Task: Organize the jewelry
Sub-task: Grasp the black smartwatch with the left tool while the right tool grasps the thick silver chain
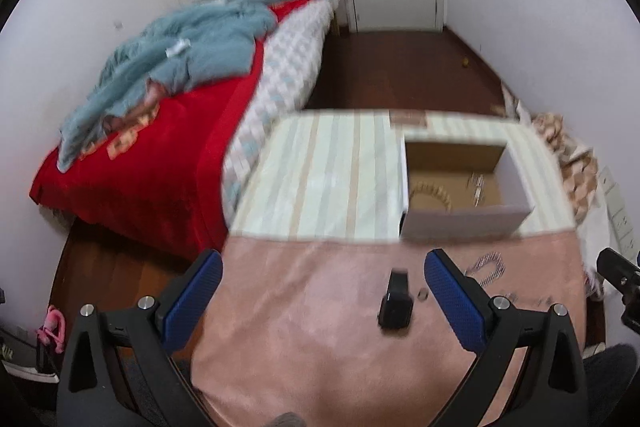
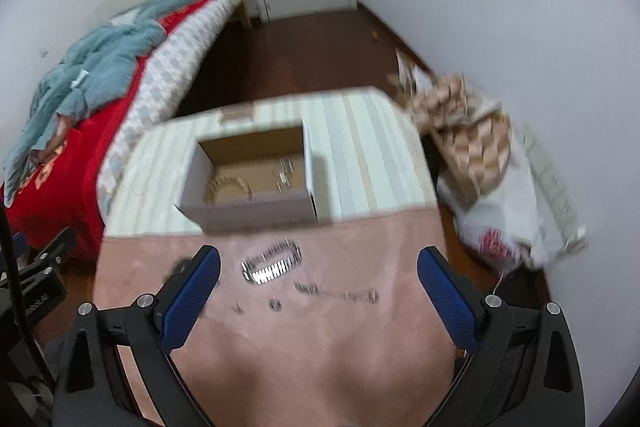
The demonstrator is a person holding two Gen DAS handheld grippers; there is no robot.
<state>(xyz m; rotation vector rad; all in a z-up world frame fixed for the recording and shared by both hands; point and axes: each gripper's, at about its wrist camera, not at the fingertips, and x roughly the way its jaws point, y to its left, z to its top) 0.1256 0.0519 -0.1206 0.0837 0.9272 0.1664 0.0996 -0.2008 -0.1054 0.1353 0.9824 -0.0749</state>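
Since the shallow open cardboard box (image 2: 248,183) at twelve o'clock already holds a beaded bracelet (image 2: 228,187), both grippers, left (image 1: 324,291) and right (image 2: 318,287), hover with jaws wide and empty above the pink-clothed bench (image 2: 320,347), where a silver link bracelet (image 2: 272,265) and black smartwatch (image 1: 395,305) lie loose, presumably next.

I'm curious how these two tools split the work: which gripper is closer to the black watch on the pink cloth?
Left. The black watch lies between the open left gripper fingers. The right gripper, also open, faces the silver bracelet; the watch sits beyond its left finger.
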